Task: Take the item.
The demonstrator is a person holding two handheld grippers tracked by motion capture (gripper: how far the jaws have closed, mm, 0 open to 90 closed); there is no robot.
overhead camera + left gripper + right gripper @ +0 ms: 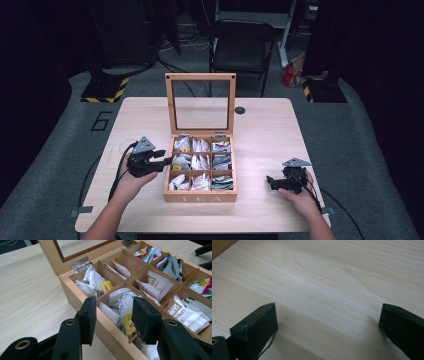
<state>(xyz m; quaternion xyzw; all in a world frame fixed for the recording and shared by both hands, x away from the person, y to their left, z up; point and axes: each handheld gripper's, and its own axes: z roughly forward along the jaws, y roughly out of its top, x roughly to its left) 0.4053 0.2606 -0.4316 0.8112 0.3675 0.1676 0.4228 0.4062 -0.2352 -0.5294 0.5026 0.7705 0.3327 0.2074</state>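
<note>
1. Wooden tea box [200,196] sits mid-table, its glass lid [200,102] propped upright so all nine compartments lie reachable.
2. Left gripper [113,315] straddles the box's near wall, jaws spread, one outside, one over the middle-left compartment's yellow-tagged tea bags [125,307]; likely lining up a pick.
3. Right gripper [328,320] rests well right of the box, jaws wide apart over bare table [324,277], apparently parked out of the way.

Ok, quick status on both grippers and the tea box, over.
Left hand-held gripper open, jaws straddling the tea box left wall. Right hand-held gripper open over bare table. Lid up, nothing blocking.
</note>
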